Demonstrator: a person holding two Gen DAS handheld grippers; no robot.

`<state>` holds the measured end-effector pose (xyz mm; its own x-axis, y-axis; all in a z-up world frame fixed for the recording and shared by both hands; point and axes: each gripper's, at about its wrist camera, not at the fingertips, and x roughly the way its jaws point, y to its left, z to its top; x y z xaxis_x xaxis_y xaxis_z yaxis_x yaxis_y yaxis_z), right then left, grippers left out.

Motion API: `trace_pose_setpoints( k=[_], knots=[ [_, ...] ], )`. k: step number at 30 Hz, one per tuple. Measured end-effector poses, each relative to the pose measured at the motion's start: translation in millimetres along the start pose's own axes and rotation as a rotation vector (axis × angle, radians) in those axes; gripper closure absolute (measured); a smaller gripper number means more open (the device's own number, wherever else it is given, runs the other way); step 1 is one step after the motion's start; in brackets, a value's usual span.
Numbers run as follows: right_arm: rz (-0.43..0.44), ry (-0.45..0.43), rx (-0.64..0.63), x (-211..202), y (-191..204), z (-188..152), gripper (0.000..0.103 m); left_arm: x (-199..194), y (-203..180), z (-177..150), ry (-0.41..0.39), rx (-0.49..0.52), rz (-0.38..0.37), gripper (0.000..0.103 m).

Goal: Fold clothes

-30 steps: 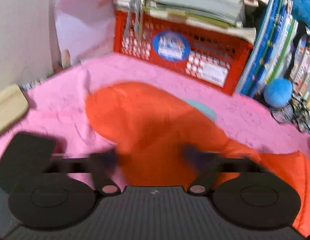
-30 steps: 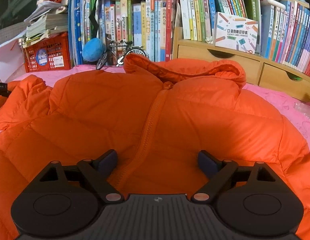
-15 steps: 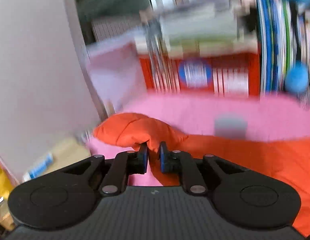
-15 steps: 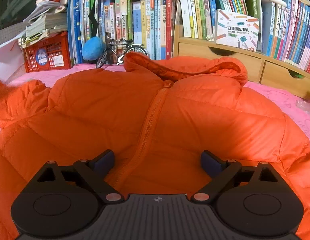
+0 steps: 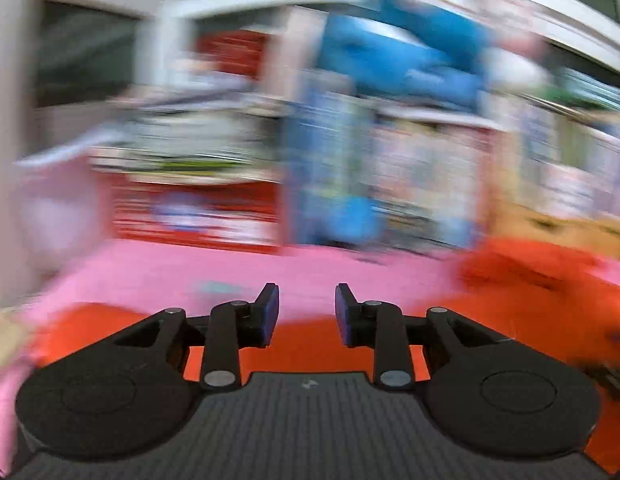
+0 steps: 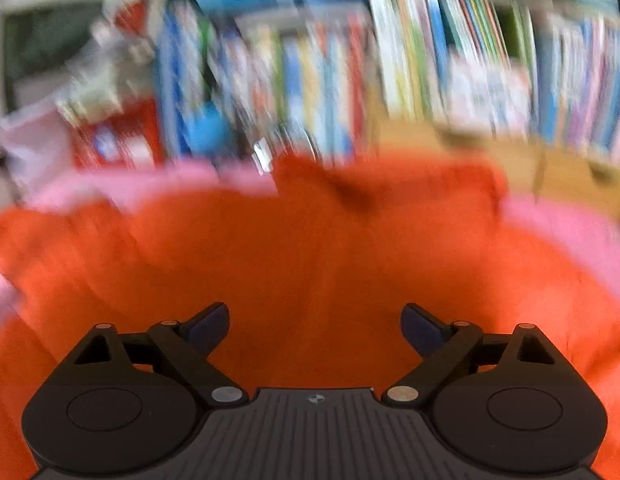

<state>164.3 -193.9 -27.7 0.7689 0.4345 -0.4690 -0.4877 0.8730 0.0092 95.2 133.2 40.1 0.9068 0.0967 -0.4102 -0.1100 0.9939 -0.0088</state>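
Both views heavily motion-blurred.

Left gripper [image 5: 305, 312]: jaws parted, nothing between them; orange jacket [image 5: 542, 304] lies below and to its right, on the pink cover [image 5: 181, 272].

Right gripper [image 6: 314, 326]: jaws spread wide, empty, poised over the jacket [image 6: 310, 264] body, which fills the lower view and spreads flat on the cover [image 6: 558, 220].

Handling, judged: puffy, soft, light; filling will spring back, shell likely slick. Pinch a seam, hem or cuff edge rather than a fat panel. Hood end sits at the jacket's far side; detail too smeared to confirm.

Beyond the jacket: red crate [image 5: 197, 212] far left, packed bookshelf [image 6: 390, 60] behind, wooden drawer unit [image 6: 550, 160] far right.
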Motion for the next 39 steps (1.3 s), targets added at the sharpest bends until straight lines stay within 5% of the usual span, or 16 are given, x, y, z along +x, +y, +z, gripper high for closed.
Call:
trace_pose_setpoints(
  k=[4, 10, 14, 18, 23, 26, 29, 33, 35, 37, 39],
  knots=[
    [-0.077, -0.089, -0.228, 6.4, 10.5, 17.7, 0.001, 53.0, -81.0, -6.7, 0.043, 0.197, -0.069, 0.074],
    [0.006, 0.103, 0.131, 51.3, -58.0, 15.3, 0.034, 128.2, -104.5, -17.8, 0.166, 0.129, -0.039, 0.073],
    [-0.024, 0.146, 0.137, 64.5, -74.4, 11.7, 0.027, 154.7, -108.4, -21.6, 0.187, 0.257, 0.121, 0.072],
    [-0.319, 0.145, -0.091, 69.1, -70.3, 7.6, 0.03, 162.5, -84.4, -17.1, 0.213, 0.198, 0.135, 0.068],
    [-0.542, 0.197, 0.12, 59.3, -148.9, 9.8, 0.027, 163.5, -88.3, -17.3, 0.209, 0.21, 0.164, 0.061],
    [-0.692, 0.186, 0.104, 45.0, -151.8, 12.6, 0.042, 158.5, -92.6, -9.8, 0.198, 0.189, 0.148, 0.067],
    [-0.397, 0.102, 0.118, 16.8, -120.9, 18.0, 0.042, 139.9, -95.6, -13.5, 0.183, 0.196, 0.075, 0.067],
    [0.017, 0.108, 0.036, 2.4, -58.5, 15.5, 0.038, 116.6, -100.2, -30.8, 0.172, 0.28, -0.002, 0.063],
    [0.072, 0.18, -0.044, 7.4, -33.4, 4.6, 0.037, 104.9, -102.4, -39.4, 0.167, 0.322, -0.04, 0.062],
    [0.03, 0.2, -0.119, 7.0, -27.4, -6.1, 0.033, 93.2, -104.7, -48.0, 0.161, 0.364, -0.079, 0.062],
    [-0.045, 0.193, -0.148, -2.2, -42.6, -11.5, 0.03, 94.9, -82.7, -48.1, 0.155, 0.362, 0.013, 0.062]
  ],
)
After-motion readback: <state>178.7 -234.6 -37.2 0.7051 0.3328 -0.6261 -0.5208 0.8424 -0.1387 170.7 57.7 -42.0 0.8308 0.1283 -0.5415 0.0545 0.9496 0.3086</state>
